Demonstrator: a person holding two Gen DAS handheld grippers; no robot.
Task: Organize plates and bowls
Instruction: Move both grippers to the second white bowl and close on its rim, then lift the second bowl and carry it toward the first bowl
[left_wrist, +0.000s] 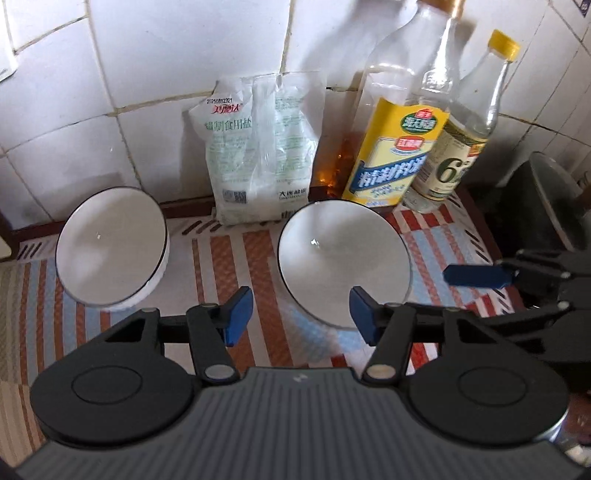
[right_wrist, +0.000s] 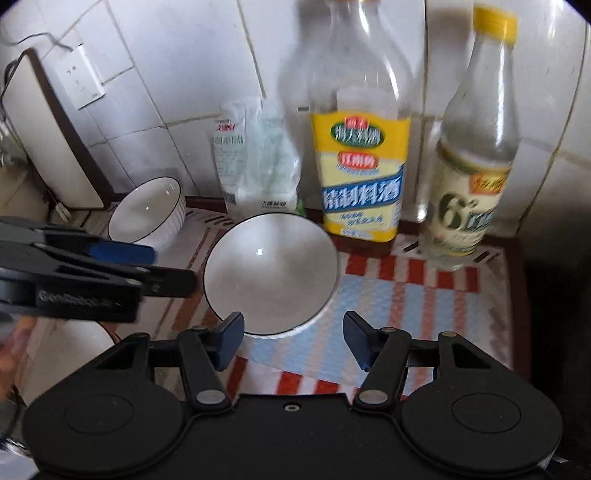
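Note:
Two white bowls with thin dark rims stand on a striped mat. In the left wrist view the ribbed left bowl (left_wrist: 110, 247) is ahead and to the left. The right bowl (left_wrist: 343, 264) lies just ahead of my left gripper (left_wrist: 301, 317), whose right pad overlaps its near rim. That gripper is open and holds nothing. One of my right gripper's fingers (left_wrist: 476, 275) reaches in beside that bowl from the right. In the right wrist view the near bowl (right_wrist: 271, 273) sits just beyond my open, empty right gripper (right_wrist: 293, 339), and the far bowl (right_wrist: 147, 212) stands behind one of the left gripper's fingers (right_wrist: 122, 253).
Against the tiled wall stand a salt bag (left_wrist: 258, 155), a yellow-labelled bottle (left_wrist: 395, 155) and a yellow-capped bottle (left_wrist: 454, 158). A dark pot with a glass lid (left_wrist: 546, 210) is at the right. A white dish (right_wrist: 62, 354) lies low left, and a board (right_wrist: 48, 140) leans there.

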